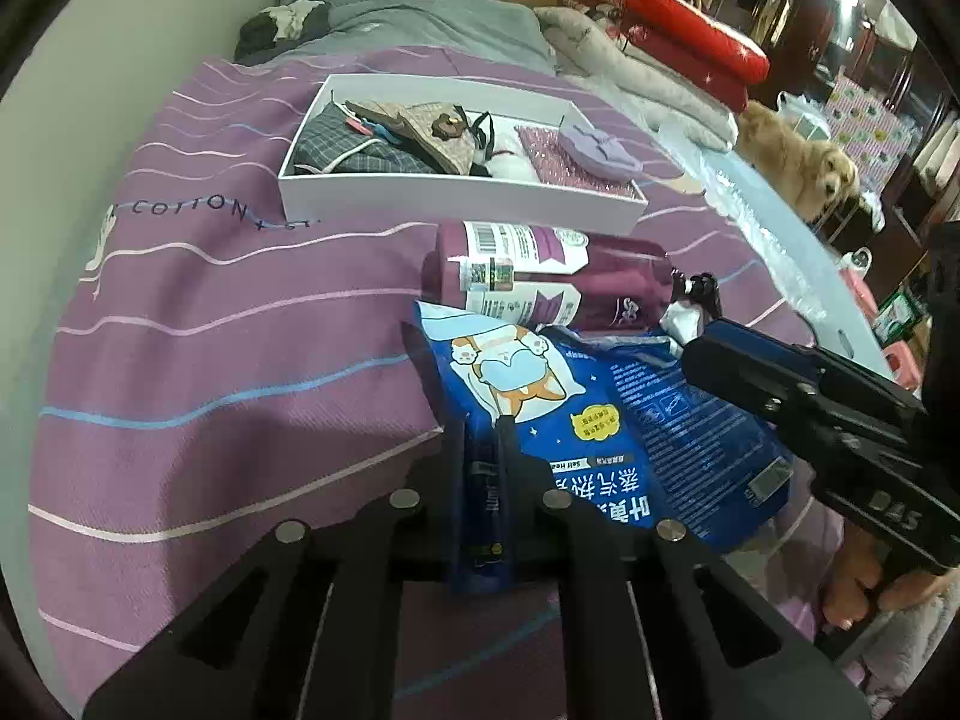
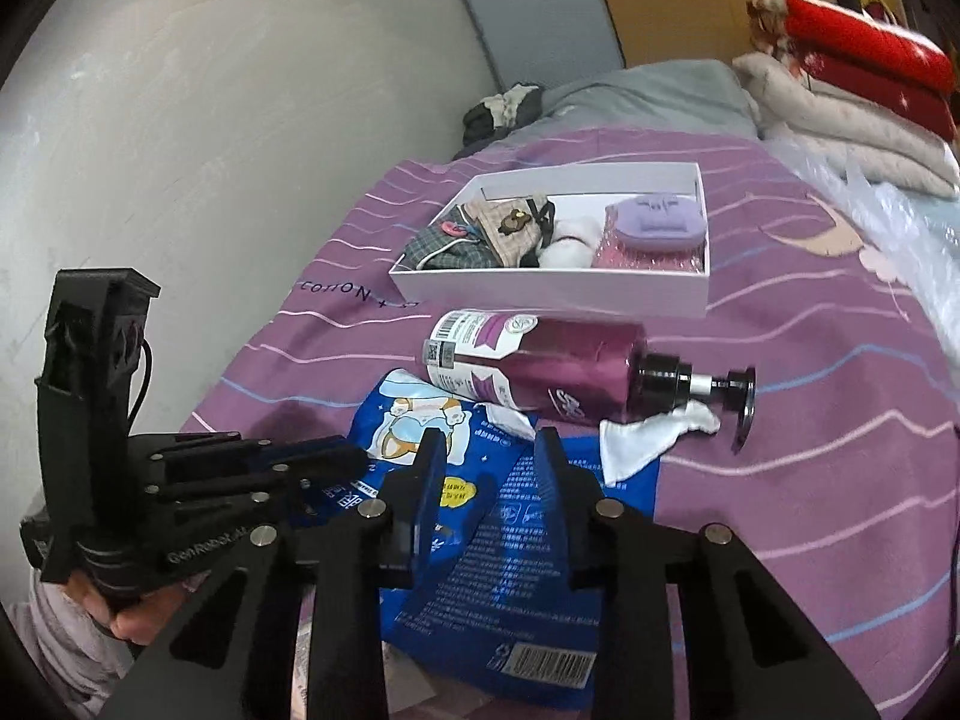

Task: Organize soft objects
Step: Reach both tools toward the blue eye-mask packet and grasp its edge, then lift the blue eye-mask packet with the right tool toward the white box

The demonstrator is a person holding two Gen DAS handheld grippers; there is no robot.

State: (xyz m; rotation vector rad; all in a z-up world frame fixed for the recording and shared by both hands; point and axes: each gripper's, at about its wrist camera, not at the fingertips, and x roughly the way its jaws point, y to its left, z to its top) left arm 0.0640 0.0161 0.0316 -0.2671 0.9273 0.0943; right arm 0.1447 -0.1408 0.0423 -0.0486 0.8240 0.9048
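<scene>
i see two blue packets lying on the purple bed cover, close to me. the first blue packet point(image 1: 528, 414) has a cartoon dog on it. the second blue packet point(image 2: 516, 552) has tiny writing and a bar code on its near end, and it lies right beside the first one, touching it.

my left gripper point(image 1: 487, 438) has its fingers pressed close together on the near edge of the dog packet, so it is holding that packet. my right gripper point(image 2: 489, 462) sits over the packet with the writing. its fingers are partly apart, one on each side of the packet's top part, and i cannot tell if they are touching it.

just past the packets lies a purple bottle point(image 2: 540, 366) on its side. it has a white label and a black pump top that points to the right. a small white cloth point(image 2: 654, 435) lies under the pump, touching the far corner of the blue packet.

past the bottle sits a white box point(image 1: 456, 195) on the bed. inside it, on the left, is a gray checked cloth point(image 1: 342, 147) with a tan bag point(image 1: 435, 135) on top. on the right is a light purple pouch point(image 1: 600, 147) lying on a pink sparkly thing.

the purple bed cover point(image 1: 210, 330) has thin wavy lines on it. far back is a stack of folded blankets point(image 1: 660, 66), red on top. a fluffy yellow dog point(image 1: 792, 159) is beside the bed on the right.
</scene>
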